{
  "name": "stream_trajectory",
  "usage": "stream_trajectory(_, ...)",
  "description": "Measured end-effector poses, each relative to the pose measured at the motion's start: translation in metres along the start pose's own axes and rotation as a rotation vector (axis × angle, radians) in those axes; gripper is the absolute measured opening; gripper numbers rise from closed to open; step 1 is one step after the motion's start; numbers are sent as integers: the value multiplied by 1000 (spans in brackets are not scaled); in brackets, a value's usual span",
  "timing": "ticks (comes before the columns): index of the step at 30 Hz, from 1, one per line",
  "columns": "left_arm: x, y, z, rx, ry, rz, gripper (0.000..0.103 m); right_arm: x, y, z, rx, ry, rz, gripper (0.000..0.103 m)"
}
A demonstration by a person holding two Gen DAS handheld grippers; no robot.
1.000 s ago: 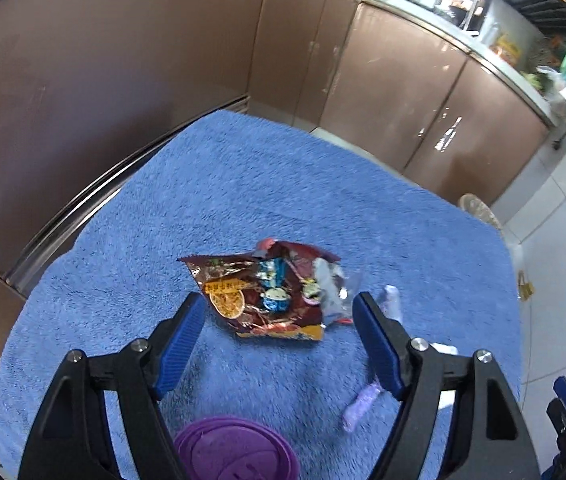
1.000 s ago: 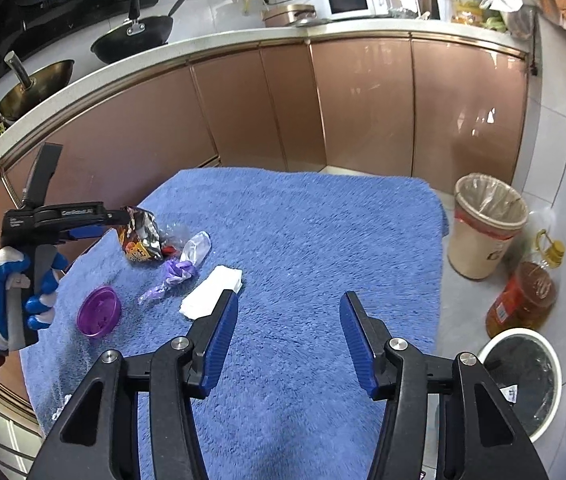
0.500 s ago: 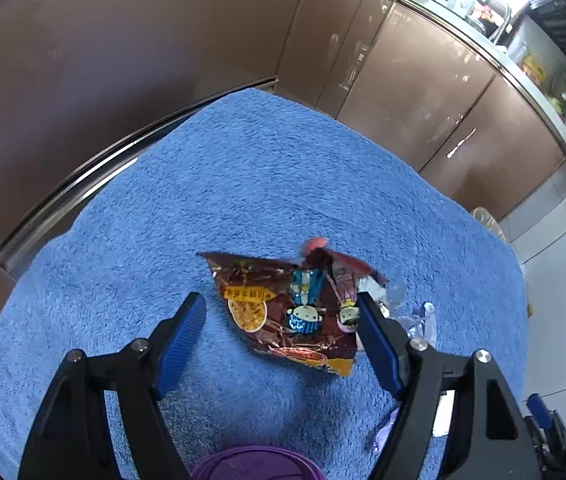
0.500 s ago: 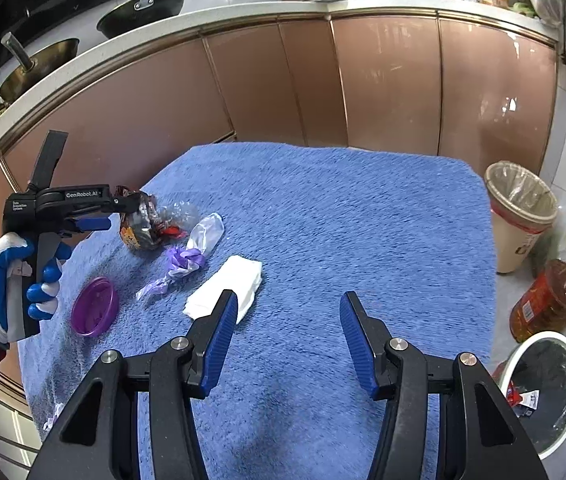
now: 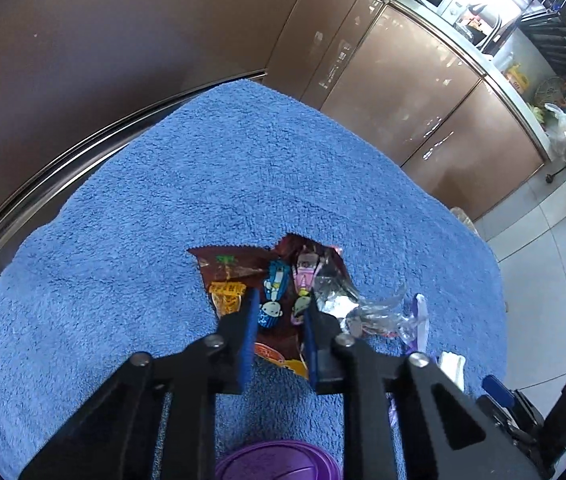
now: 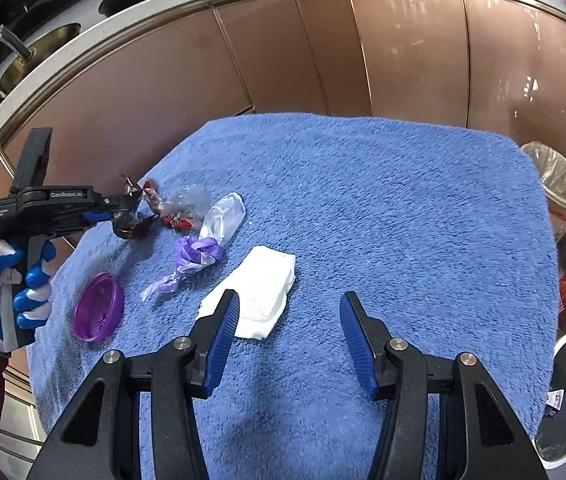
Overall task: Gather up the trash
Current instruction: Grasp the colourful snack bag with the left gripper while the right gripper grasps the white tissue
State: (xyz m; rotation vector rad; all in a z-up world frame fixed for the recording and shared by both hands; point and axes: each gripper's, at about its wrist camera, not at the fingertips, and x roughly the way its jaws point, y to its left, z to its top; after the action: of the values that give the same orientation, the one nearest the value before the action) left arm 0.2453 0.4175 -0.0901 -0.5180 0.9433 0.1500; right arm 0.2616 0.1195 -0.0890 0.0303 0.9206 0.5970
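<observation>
Left wrist view: left gripper (image 5: pixel 279 320) w/ fingers pinched on the brown snack wrapper (image 5: pixel 271 280), which sits mid blue towel (image 5: pixel 163 208), toward its near edge; clear crumpled plastic (image 5: pixel 379 316) just beside it on the right, purple lid (image 5: pixel 279 462) at the near edge. Right wrist view: right gripper (image 6: pixel 289 340) w/ fingers spread wide, nothing between them, above the towel's near side; white tissue (image 6: pixel 259 292) just past its left finger (touching or not, can't tell). Purple wrapper (image 6: pixel 195 258) and clear bag (image 6: pixel 225 216) lie nearer the left edge; lined bin (image 6: pixel 563 188) off the right edge.
</observation>
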Motion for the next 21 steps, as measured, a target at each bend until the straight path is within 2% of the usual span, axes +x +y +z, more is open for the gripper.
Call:
stream_trajectory(7, -7, 9, -5, -21, -11, -43, 5, 21, 1, 2, 17, 40, 27, 48)
stream_trajectory(12, -12, 11, -8, -24, -27, -69, 2, 34, 5, 6, 15, 61, 32, 39)
stream_trajectory(15, -15, 11, -10, -27, -35, -83, 1, 39, 6, 8, 11, 65, 23, 27)
stream_trajectory(16, -16, 12, -10, -27, -38, -84, 1, 40, 7, 9, 4, 68, 24, 13)
stream_trajectory(17, -17, 12, -9, -28, -42, -88, 1, 40, 8, 9, -3, 67, 22, 7)
stream_trajectory(21, -26, 12, -8, -28, -57, -98, 0, 37, 12, 7, -23, 52, 17, 3)
